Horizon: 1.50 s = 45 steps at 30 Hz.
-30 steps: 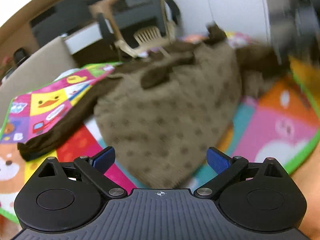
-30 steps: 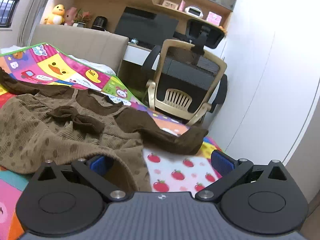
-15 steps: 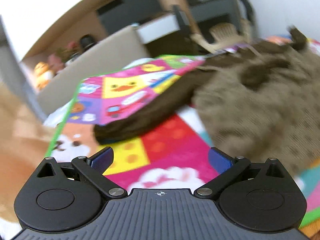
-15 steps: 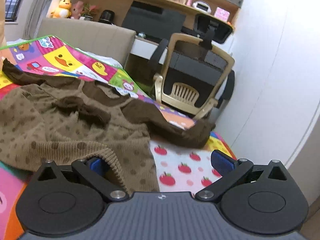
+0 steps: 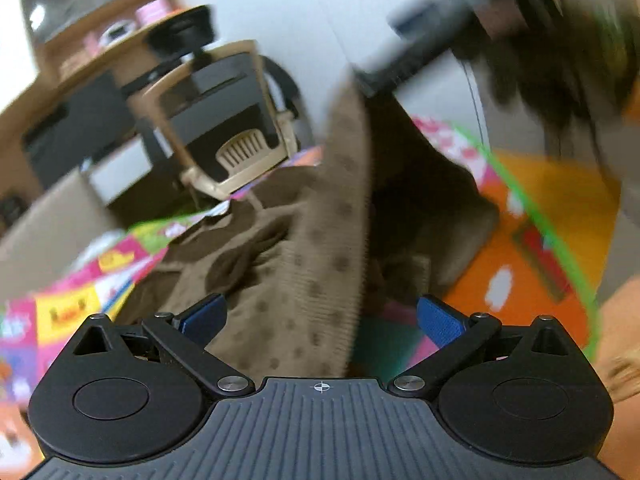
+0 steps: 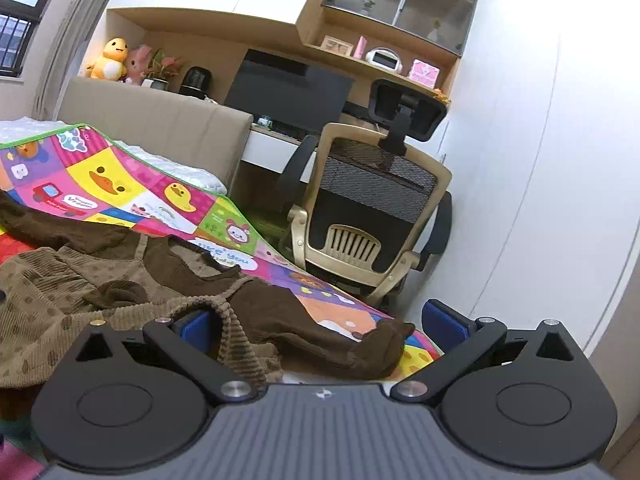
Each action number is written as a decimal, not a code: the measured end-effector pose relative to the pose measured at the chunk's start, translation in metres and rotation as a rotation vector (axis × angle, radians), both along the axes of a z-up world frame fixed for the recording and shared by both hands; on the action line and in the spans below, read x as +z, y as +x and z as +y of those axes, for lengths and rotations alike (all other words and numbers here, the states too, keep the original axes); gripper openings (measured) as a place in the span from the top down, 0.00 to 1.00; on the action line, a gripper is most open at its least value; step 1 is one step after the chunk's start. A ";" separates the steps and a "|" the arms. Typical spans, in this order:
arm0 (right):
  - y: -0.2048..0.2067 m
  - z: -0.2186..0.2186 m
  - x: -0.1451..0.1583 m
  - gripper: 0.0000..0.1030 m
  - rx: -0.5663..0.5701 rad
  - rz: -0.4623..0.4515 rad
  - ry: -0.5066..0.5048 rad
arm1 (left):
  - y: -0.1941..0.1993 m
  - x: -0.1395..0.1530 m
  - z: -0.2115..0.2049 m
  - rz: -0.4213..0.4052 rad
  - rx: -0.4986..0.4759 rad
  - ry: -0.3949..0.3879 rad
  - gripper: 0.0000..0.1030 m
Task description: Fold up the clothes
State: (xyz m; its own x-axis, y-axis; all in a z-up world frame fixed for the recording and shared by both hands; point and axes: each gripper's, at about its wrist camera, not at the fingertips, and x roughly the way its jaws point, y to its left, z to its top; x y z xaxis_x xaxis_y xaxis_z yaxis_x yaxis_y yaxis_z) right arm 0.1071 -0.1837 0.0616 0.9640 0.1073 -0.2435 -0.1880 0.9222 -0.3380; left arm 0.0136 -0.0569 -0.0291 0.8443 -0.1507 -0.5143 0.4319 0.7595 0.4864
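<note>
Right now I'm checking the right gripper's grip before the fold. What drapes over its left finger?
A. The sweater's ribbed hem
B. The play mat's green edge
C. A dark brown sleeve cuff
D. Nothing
A: the ribbed hem of the dotted sweater curls over the blue-padded left finger.

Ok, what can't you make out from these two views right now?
- Left wrist view: top right is motion-blurred; the dark shape there can't be identified.
- Left wrist view: what holds up the raised edge of the dress is lost in blur.
- Right wrist view: the gripper body covers the dress hem; whether cloth lies between the fingers is unclear.
- Right wrist view: the left sleeve is cut off by the edge.
</note>
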 end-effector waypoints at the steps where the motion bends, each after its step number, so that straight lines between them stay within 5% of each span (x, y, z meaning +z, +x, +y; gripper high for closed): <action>1: -0.001 -0.003 -0.002 0.00 0.000 0.004 0.001 | 0.005 -0.009 0.000 -0.004 0.026 0.036 0.00; 4: -0.009 -0.007 -0.027 0.00 0.020 0.073 -0.047 | 0.018 -0.017 0.028 -0.027 0.149 0.070 0.00; 10: -0.023 -0.013 -0.093 0.00 0.032 0.247 -0.178 | 0.020 -0.001 0.124 -0.075 0.479 -0.004 0.00; 14: -0.012 -0.026 -0.097 0.00 -0.088 0.188 -0.207 | 0.009 0.001 0.158 -0.043 0.584 -0.048 0.00; 19: -0.013 -0.055 -0.043 0.00 -0.183 0.045 -0.097 | 0.001 -0.007 0.155 -0.036 0.541 0.069 0.00; 24: -0.031 -0.071 -0.018 0.00 -0.187 -0.002 -0.070 | -0.026 0.063 0.159 -0.254 0.548 0.042 0.00; 28: -0.037 -0.072 -0.047 0.00 -0.176 0.113 -0.161 | -0.046 0.083 0.158 -0.306 0.542 0.036 0.00; 33: -0.048 -0.085 -0.085 0.00 -0.039 0.318 -0.219 | -0.051 0.043 0.169 -0.122 0.536 0.042 0.00; 39: -0.071 -0.082 -0.058 0.00 0.228 0.310 -0.154 | -0.032 0.032 0.178 0.023 0.500 -0.127 0.00; 42: -0.053 -0.077 -0.031 0.00 0.309 0.298 0.042 | -0.011 0.044 0.167 0.037 0.433 -0.232 0.00; 45: -0.004 -0.064 -0.021 0.00 0.339 0.427 0.262 | 0.022 0.052 0.154 0.062 0.373 -0.390 0.00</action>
State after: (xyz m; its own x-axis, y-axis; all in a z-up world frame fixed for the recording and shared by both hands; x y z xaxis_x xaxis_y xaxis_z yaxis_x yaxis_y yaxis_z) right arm 0.1032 -0.2475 0.0401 0.6886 0.4998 -0.5254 -0.5549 0.8296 0.0618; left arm 0.0360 0.0969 0.0232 0.8470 -0.0364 -0.5303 0.1177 0.9857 0.1204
